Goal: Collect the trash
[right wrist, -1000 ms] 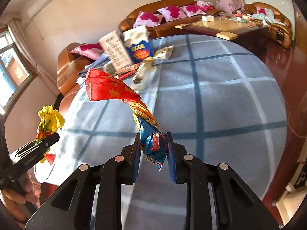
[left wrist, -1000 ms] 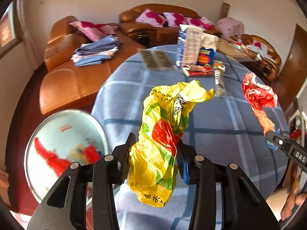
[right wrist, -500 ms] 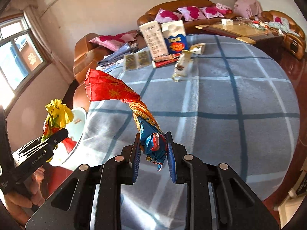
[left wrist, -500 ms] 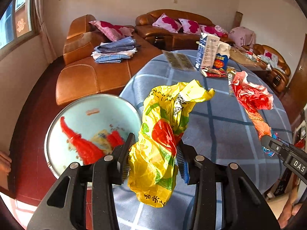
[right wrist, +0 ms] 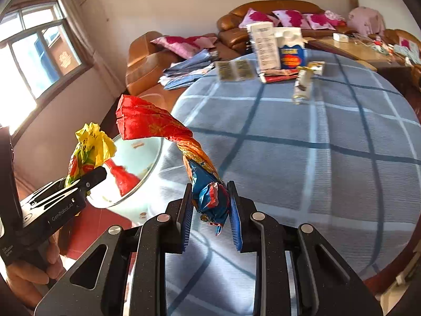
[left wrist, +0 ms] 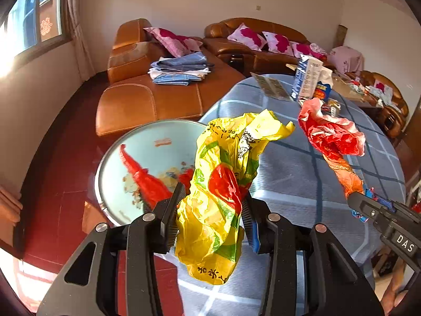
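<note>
1. sunlit living room: brown leather sofas (left wrist: 158,97) line the walls, and a round bench (right wrist: 329,158) under a blue checked cloth fills the middle, with cartons (right wrist: 276,44) and a few flat packets at its far side.
2. beside the bench's edge, low on the red floor, stands a pale blue bin (left wrist: 147,158) with red and yellow scraps already inside; it looks like the place where the trash goes.
3. the left gripper (left wrist: 210,218) has its jaws pressed into a crumpled yellow bag (left wrist: 218,192), pinched at the waist so both ends flop free. it hangs over the bench edge, just beside the bin's rim.
4. the right gripper (right wrist: 210,210) has its jaws closed on the blue twisted end of a red wrapper (right wrist: 158,126), so the long red part sticks up and away from the fingers.
5. both pieces are held clear of the cloth, likely so they can be carried over the bin and let go without dragging.
6. more wrappers near the cartons remain on the bench, so the collecting seems only partly done.
</note>
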A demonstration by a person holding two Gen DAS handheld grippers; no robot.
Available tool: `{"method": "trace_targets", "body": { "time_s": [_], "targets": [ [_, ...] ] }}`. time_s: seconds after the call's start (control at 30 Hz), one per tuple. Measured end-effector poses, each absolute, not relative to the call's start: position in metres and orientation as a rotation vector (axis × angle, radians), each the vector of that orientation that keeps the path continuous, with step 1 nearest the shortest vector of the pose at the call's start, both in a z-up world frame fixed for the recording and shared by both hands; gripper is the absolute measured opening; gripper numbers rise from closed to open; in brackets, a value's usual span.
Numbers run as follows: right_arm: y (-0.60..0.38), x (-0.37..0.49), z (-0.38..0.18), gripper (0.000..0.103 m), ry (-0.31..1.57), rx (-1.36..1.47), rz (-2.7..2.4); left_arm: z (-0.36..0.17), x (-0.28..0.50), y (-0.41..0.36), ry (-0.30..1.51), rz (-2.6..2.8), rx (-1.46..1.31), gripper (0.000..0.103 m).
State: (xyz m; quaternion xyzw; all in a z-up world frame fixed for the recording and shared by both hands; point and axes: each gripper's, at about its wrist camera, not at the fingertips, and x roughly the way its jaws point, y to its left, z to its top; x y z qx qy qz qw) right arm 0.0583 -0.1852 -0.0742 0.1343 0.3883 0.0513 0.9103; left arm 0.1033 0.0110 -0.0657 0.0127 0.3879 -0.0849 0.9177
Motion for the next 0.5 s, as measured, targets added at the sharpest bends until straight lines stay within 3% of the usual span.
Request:
{"method": "trace_targets", "body": {
  "time_s": [0.5],
  "targets": [
    [-0.123, 0.090, -0.064, 0.026, 0.782, 0.185, 0.184, -0.065, 0.106, 0.055, 0.789, -0.076, -0.011, 0.041]
  ]
}}
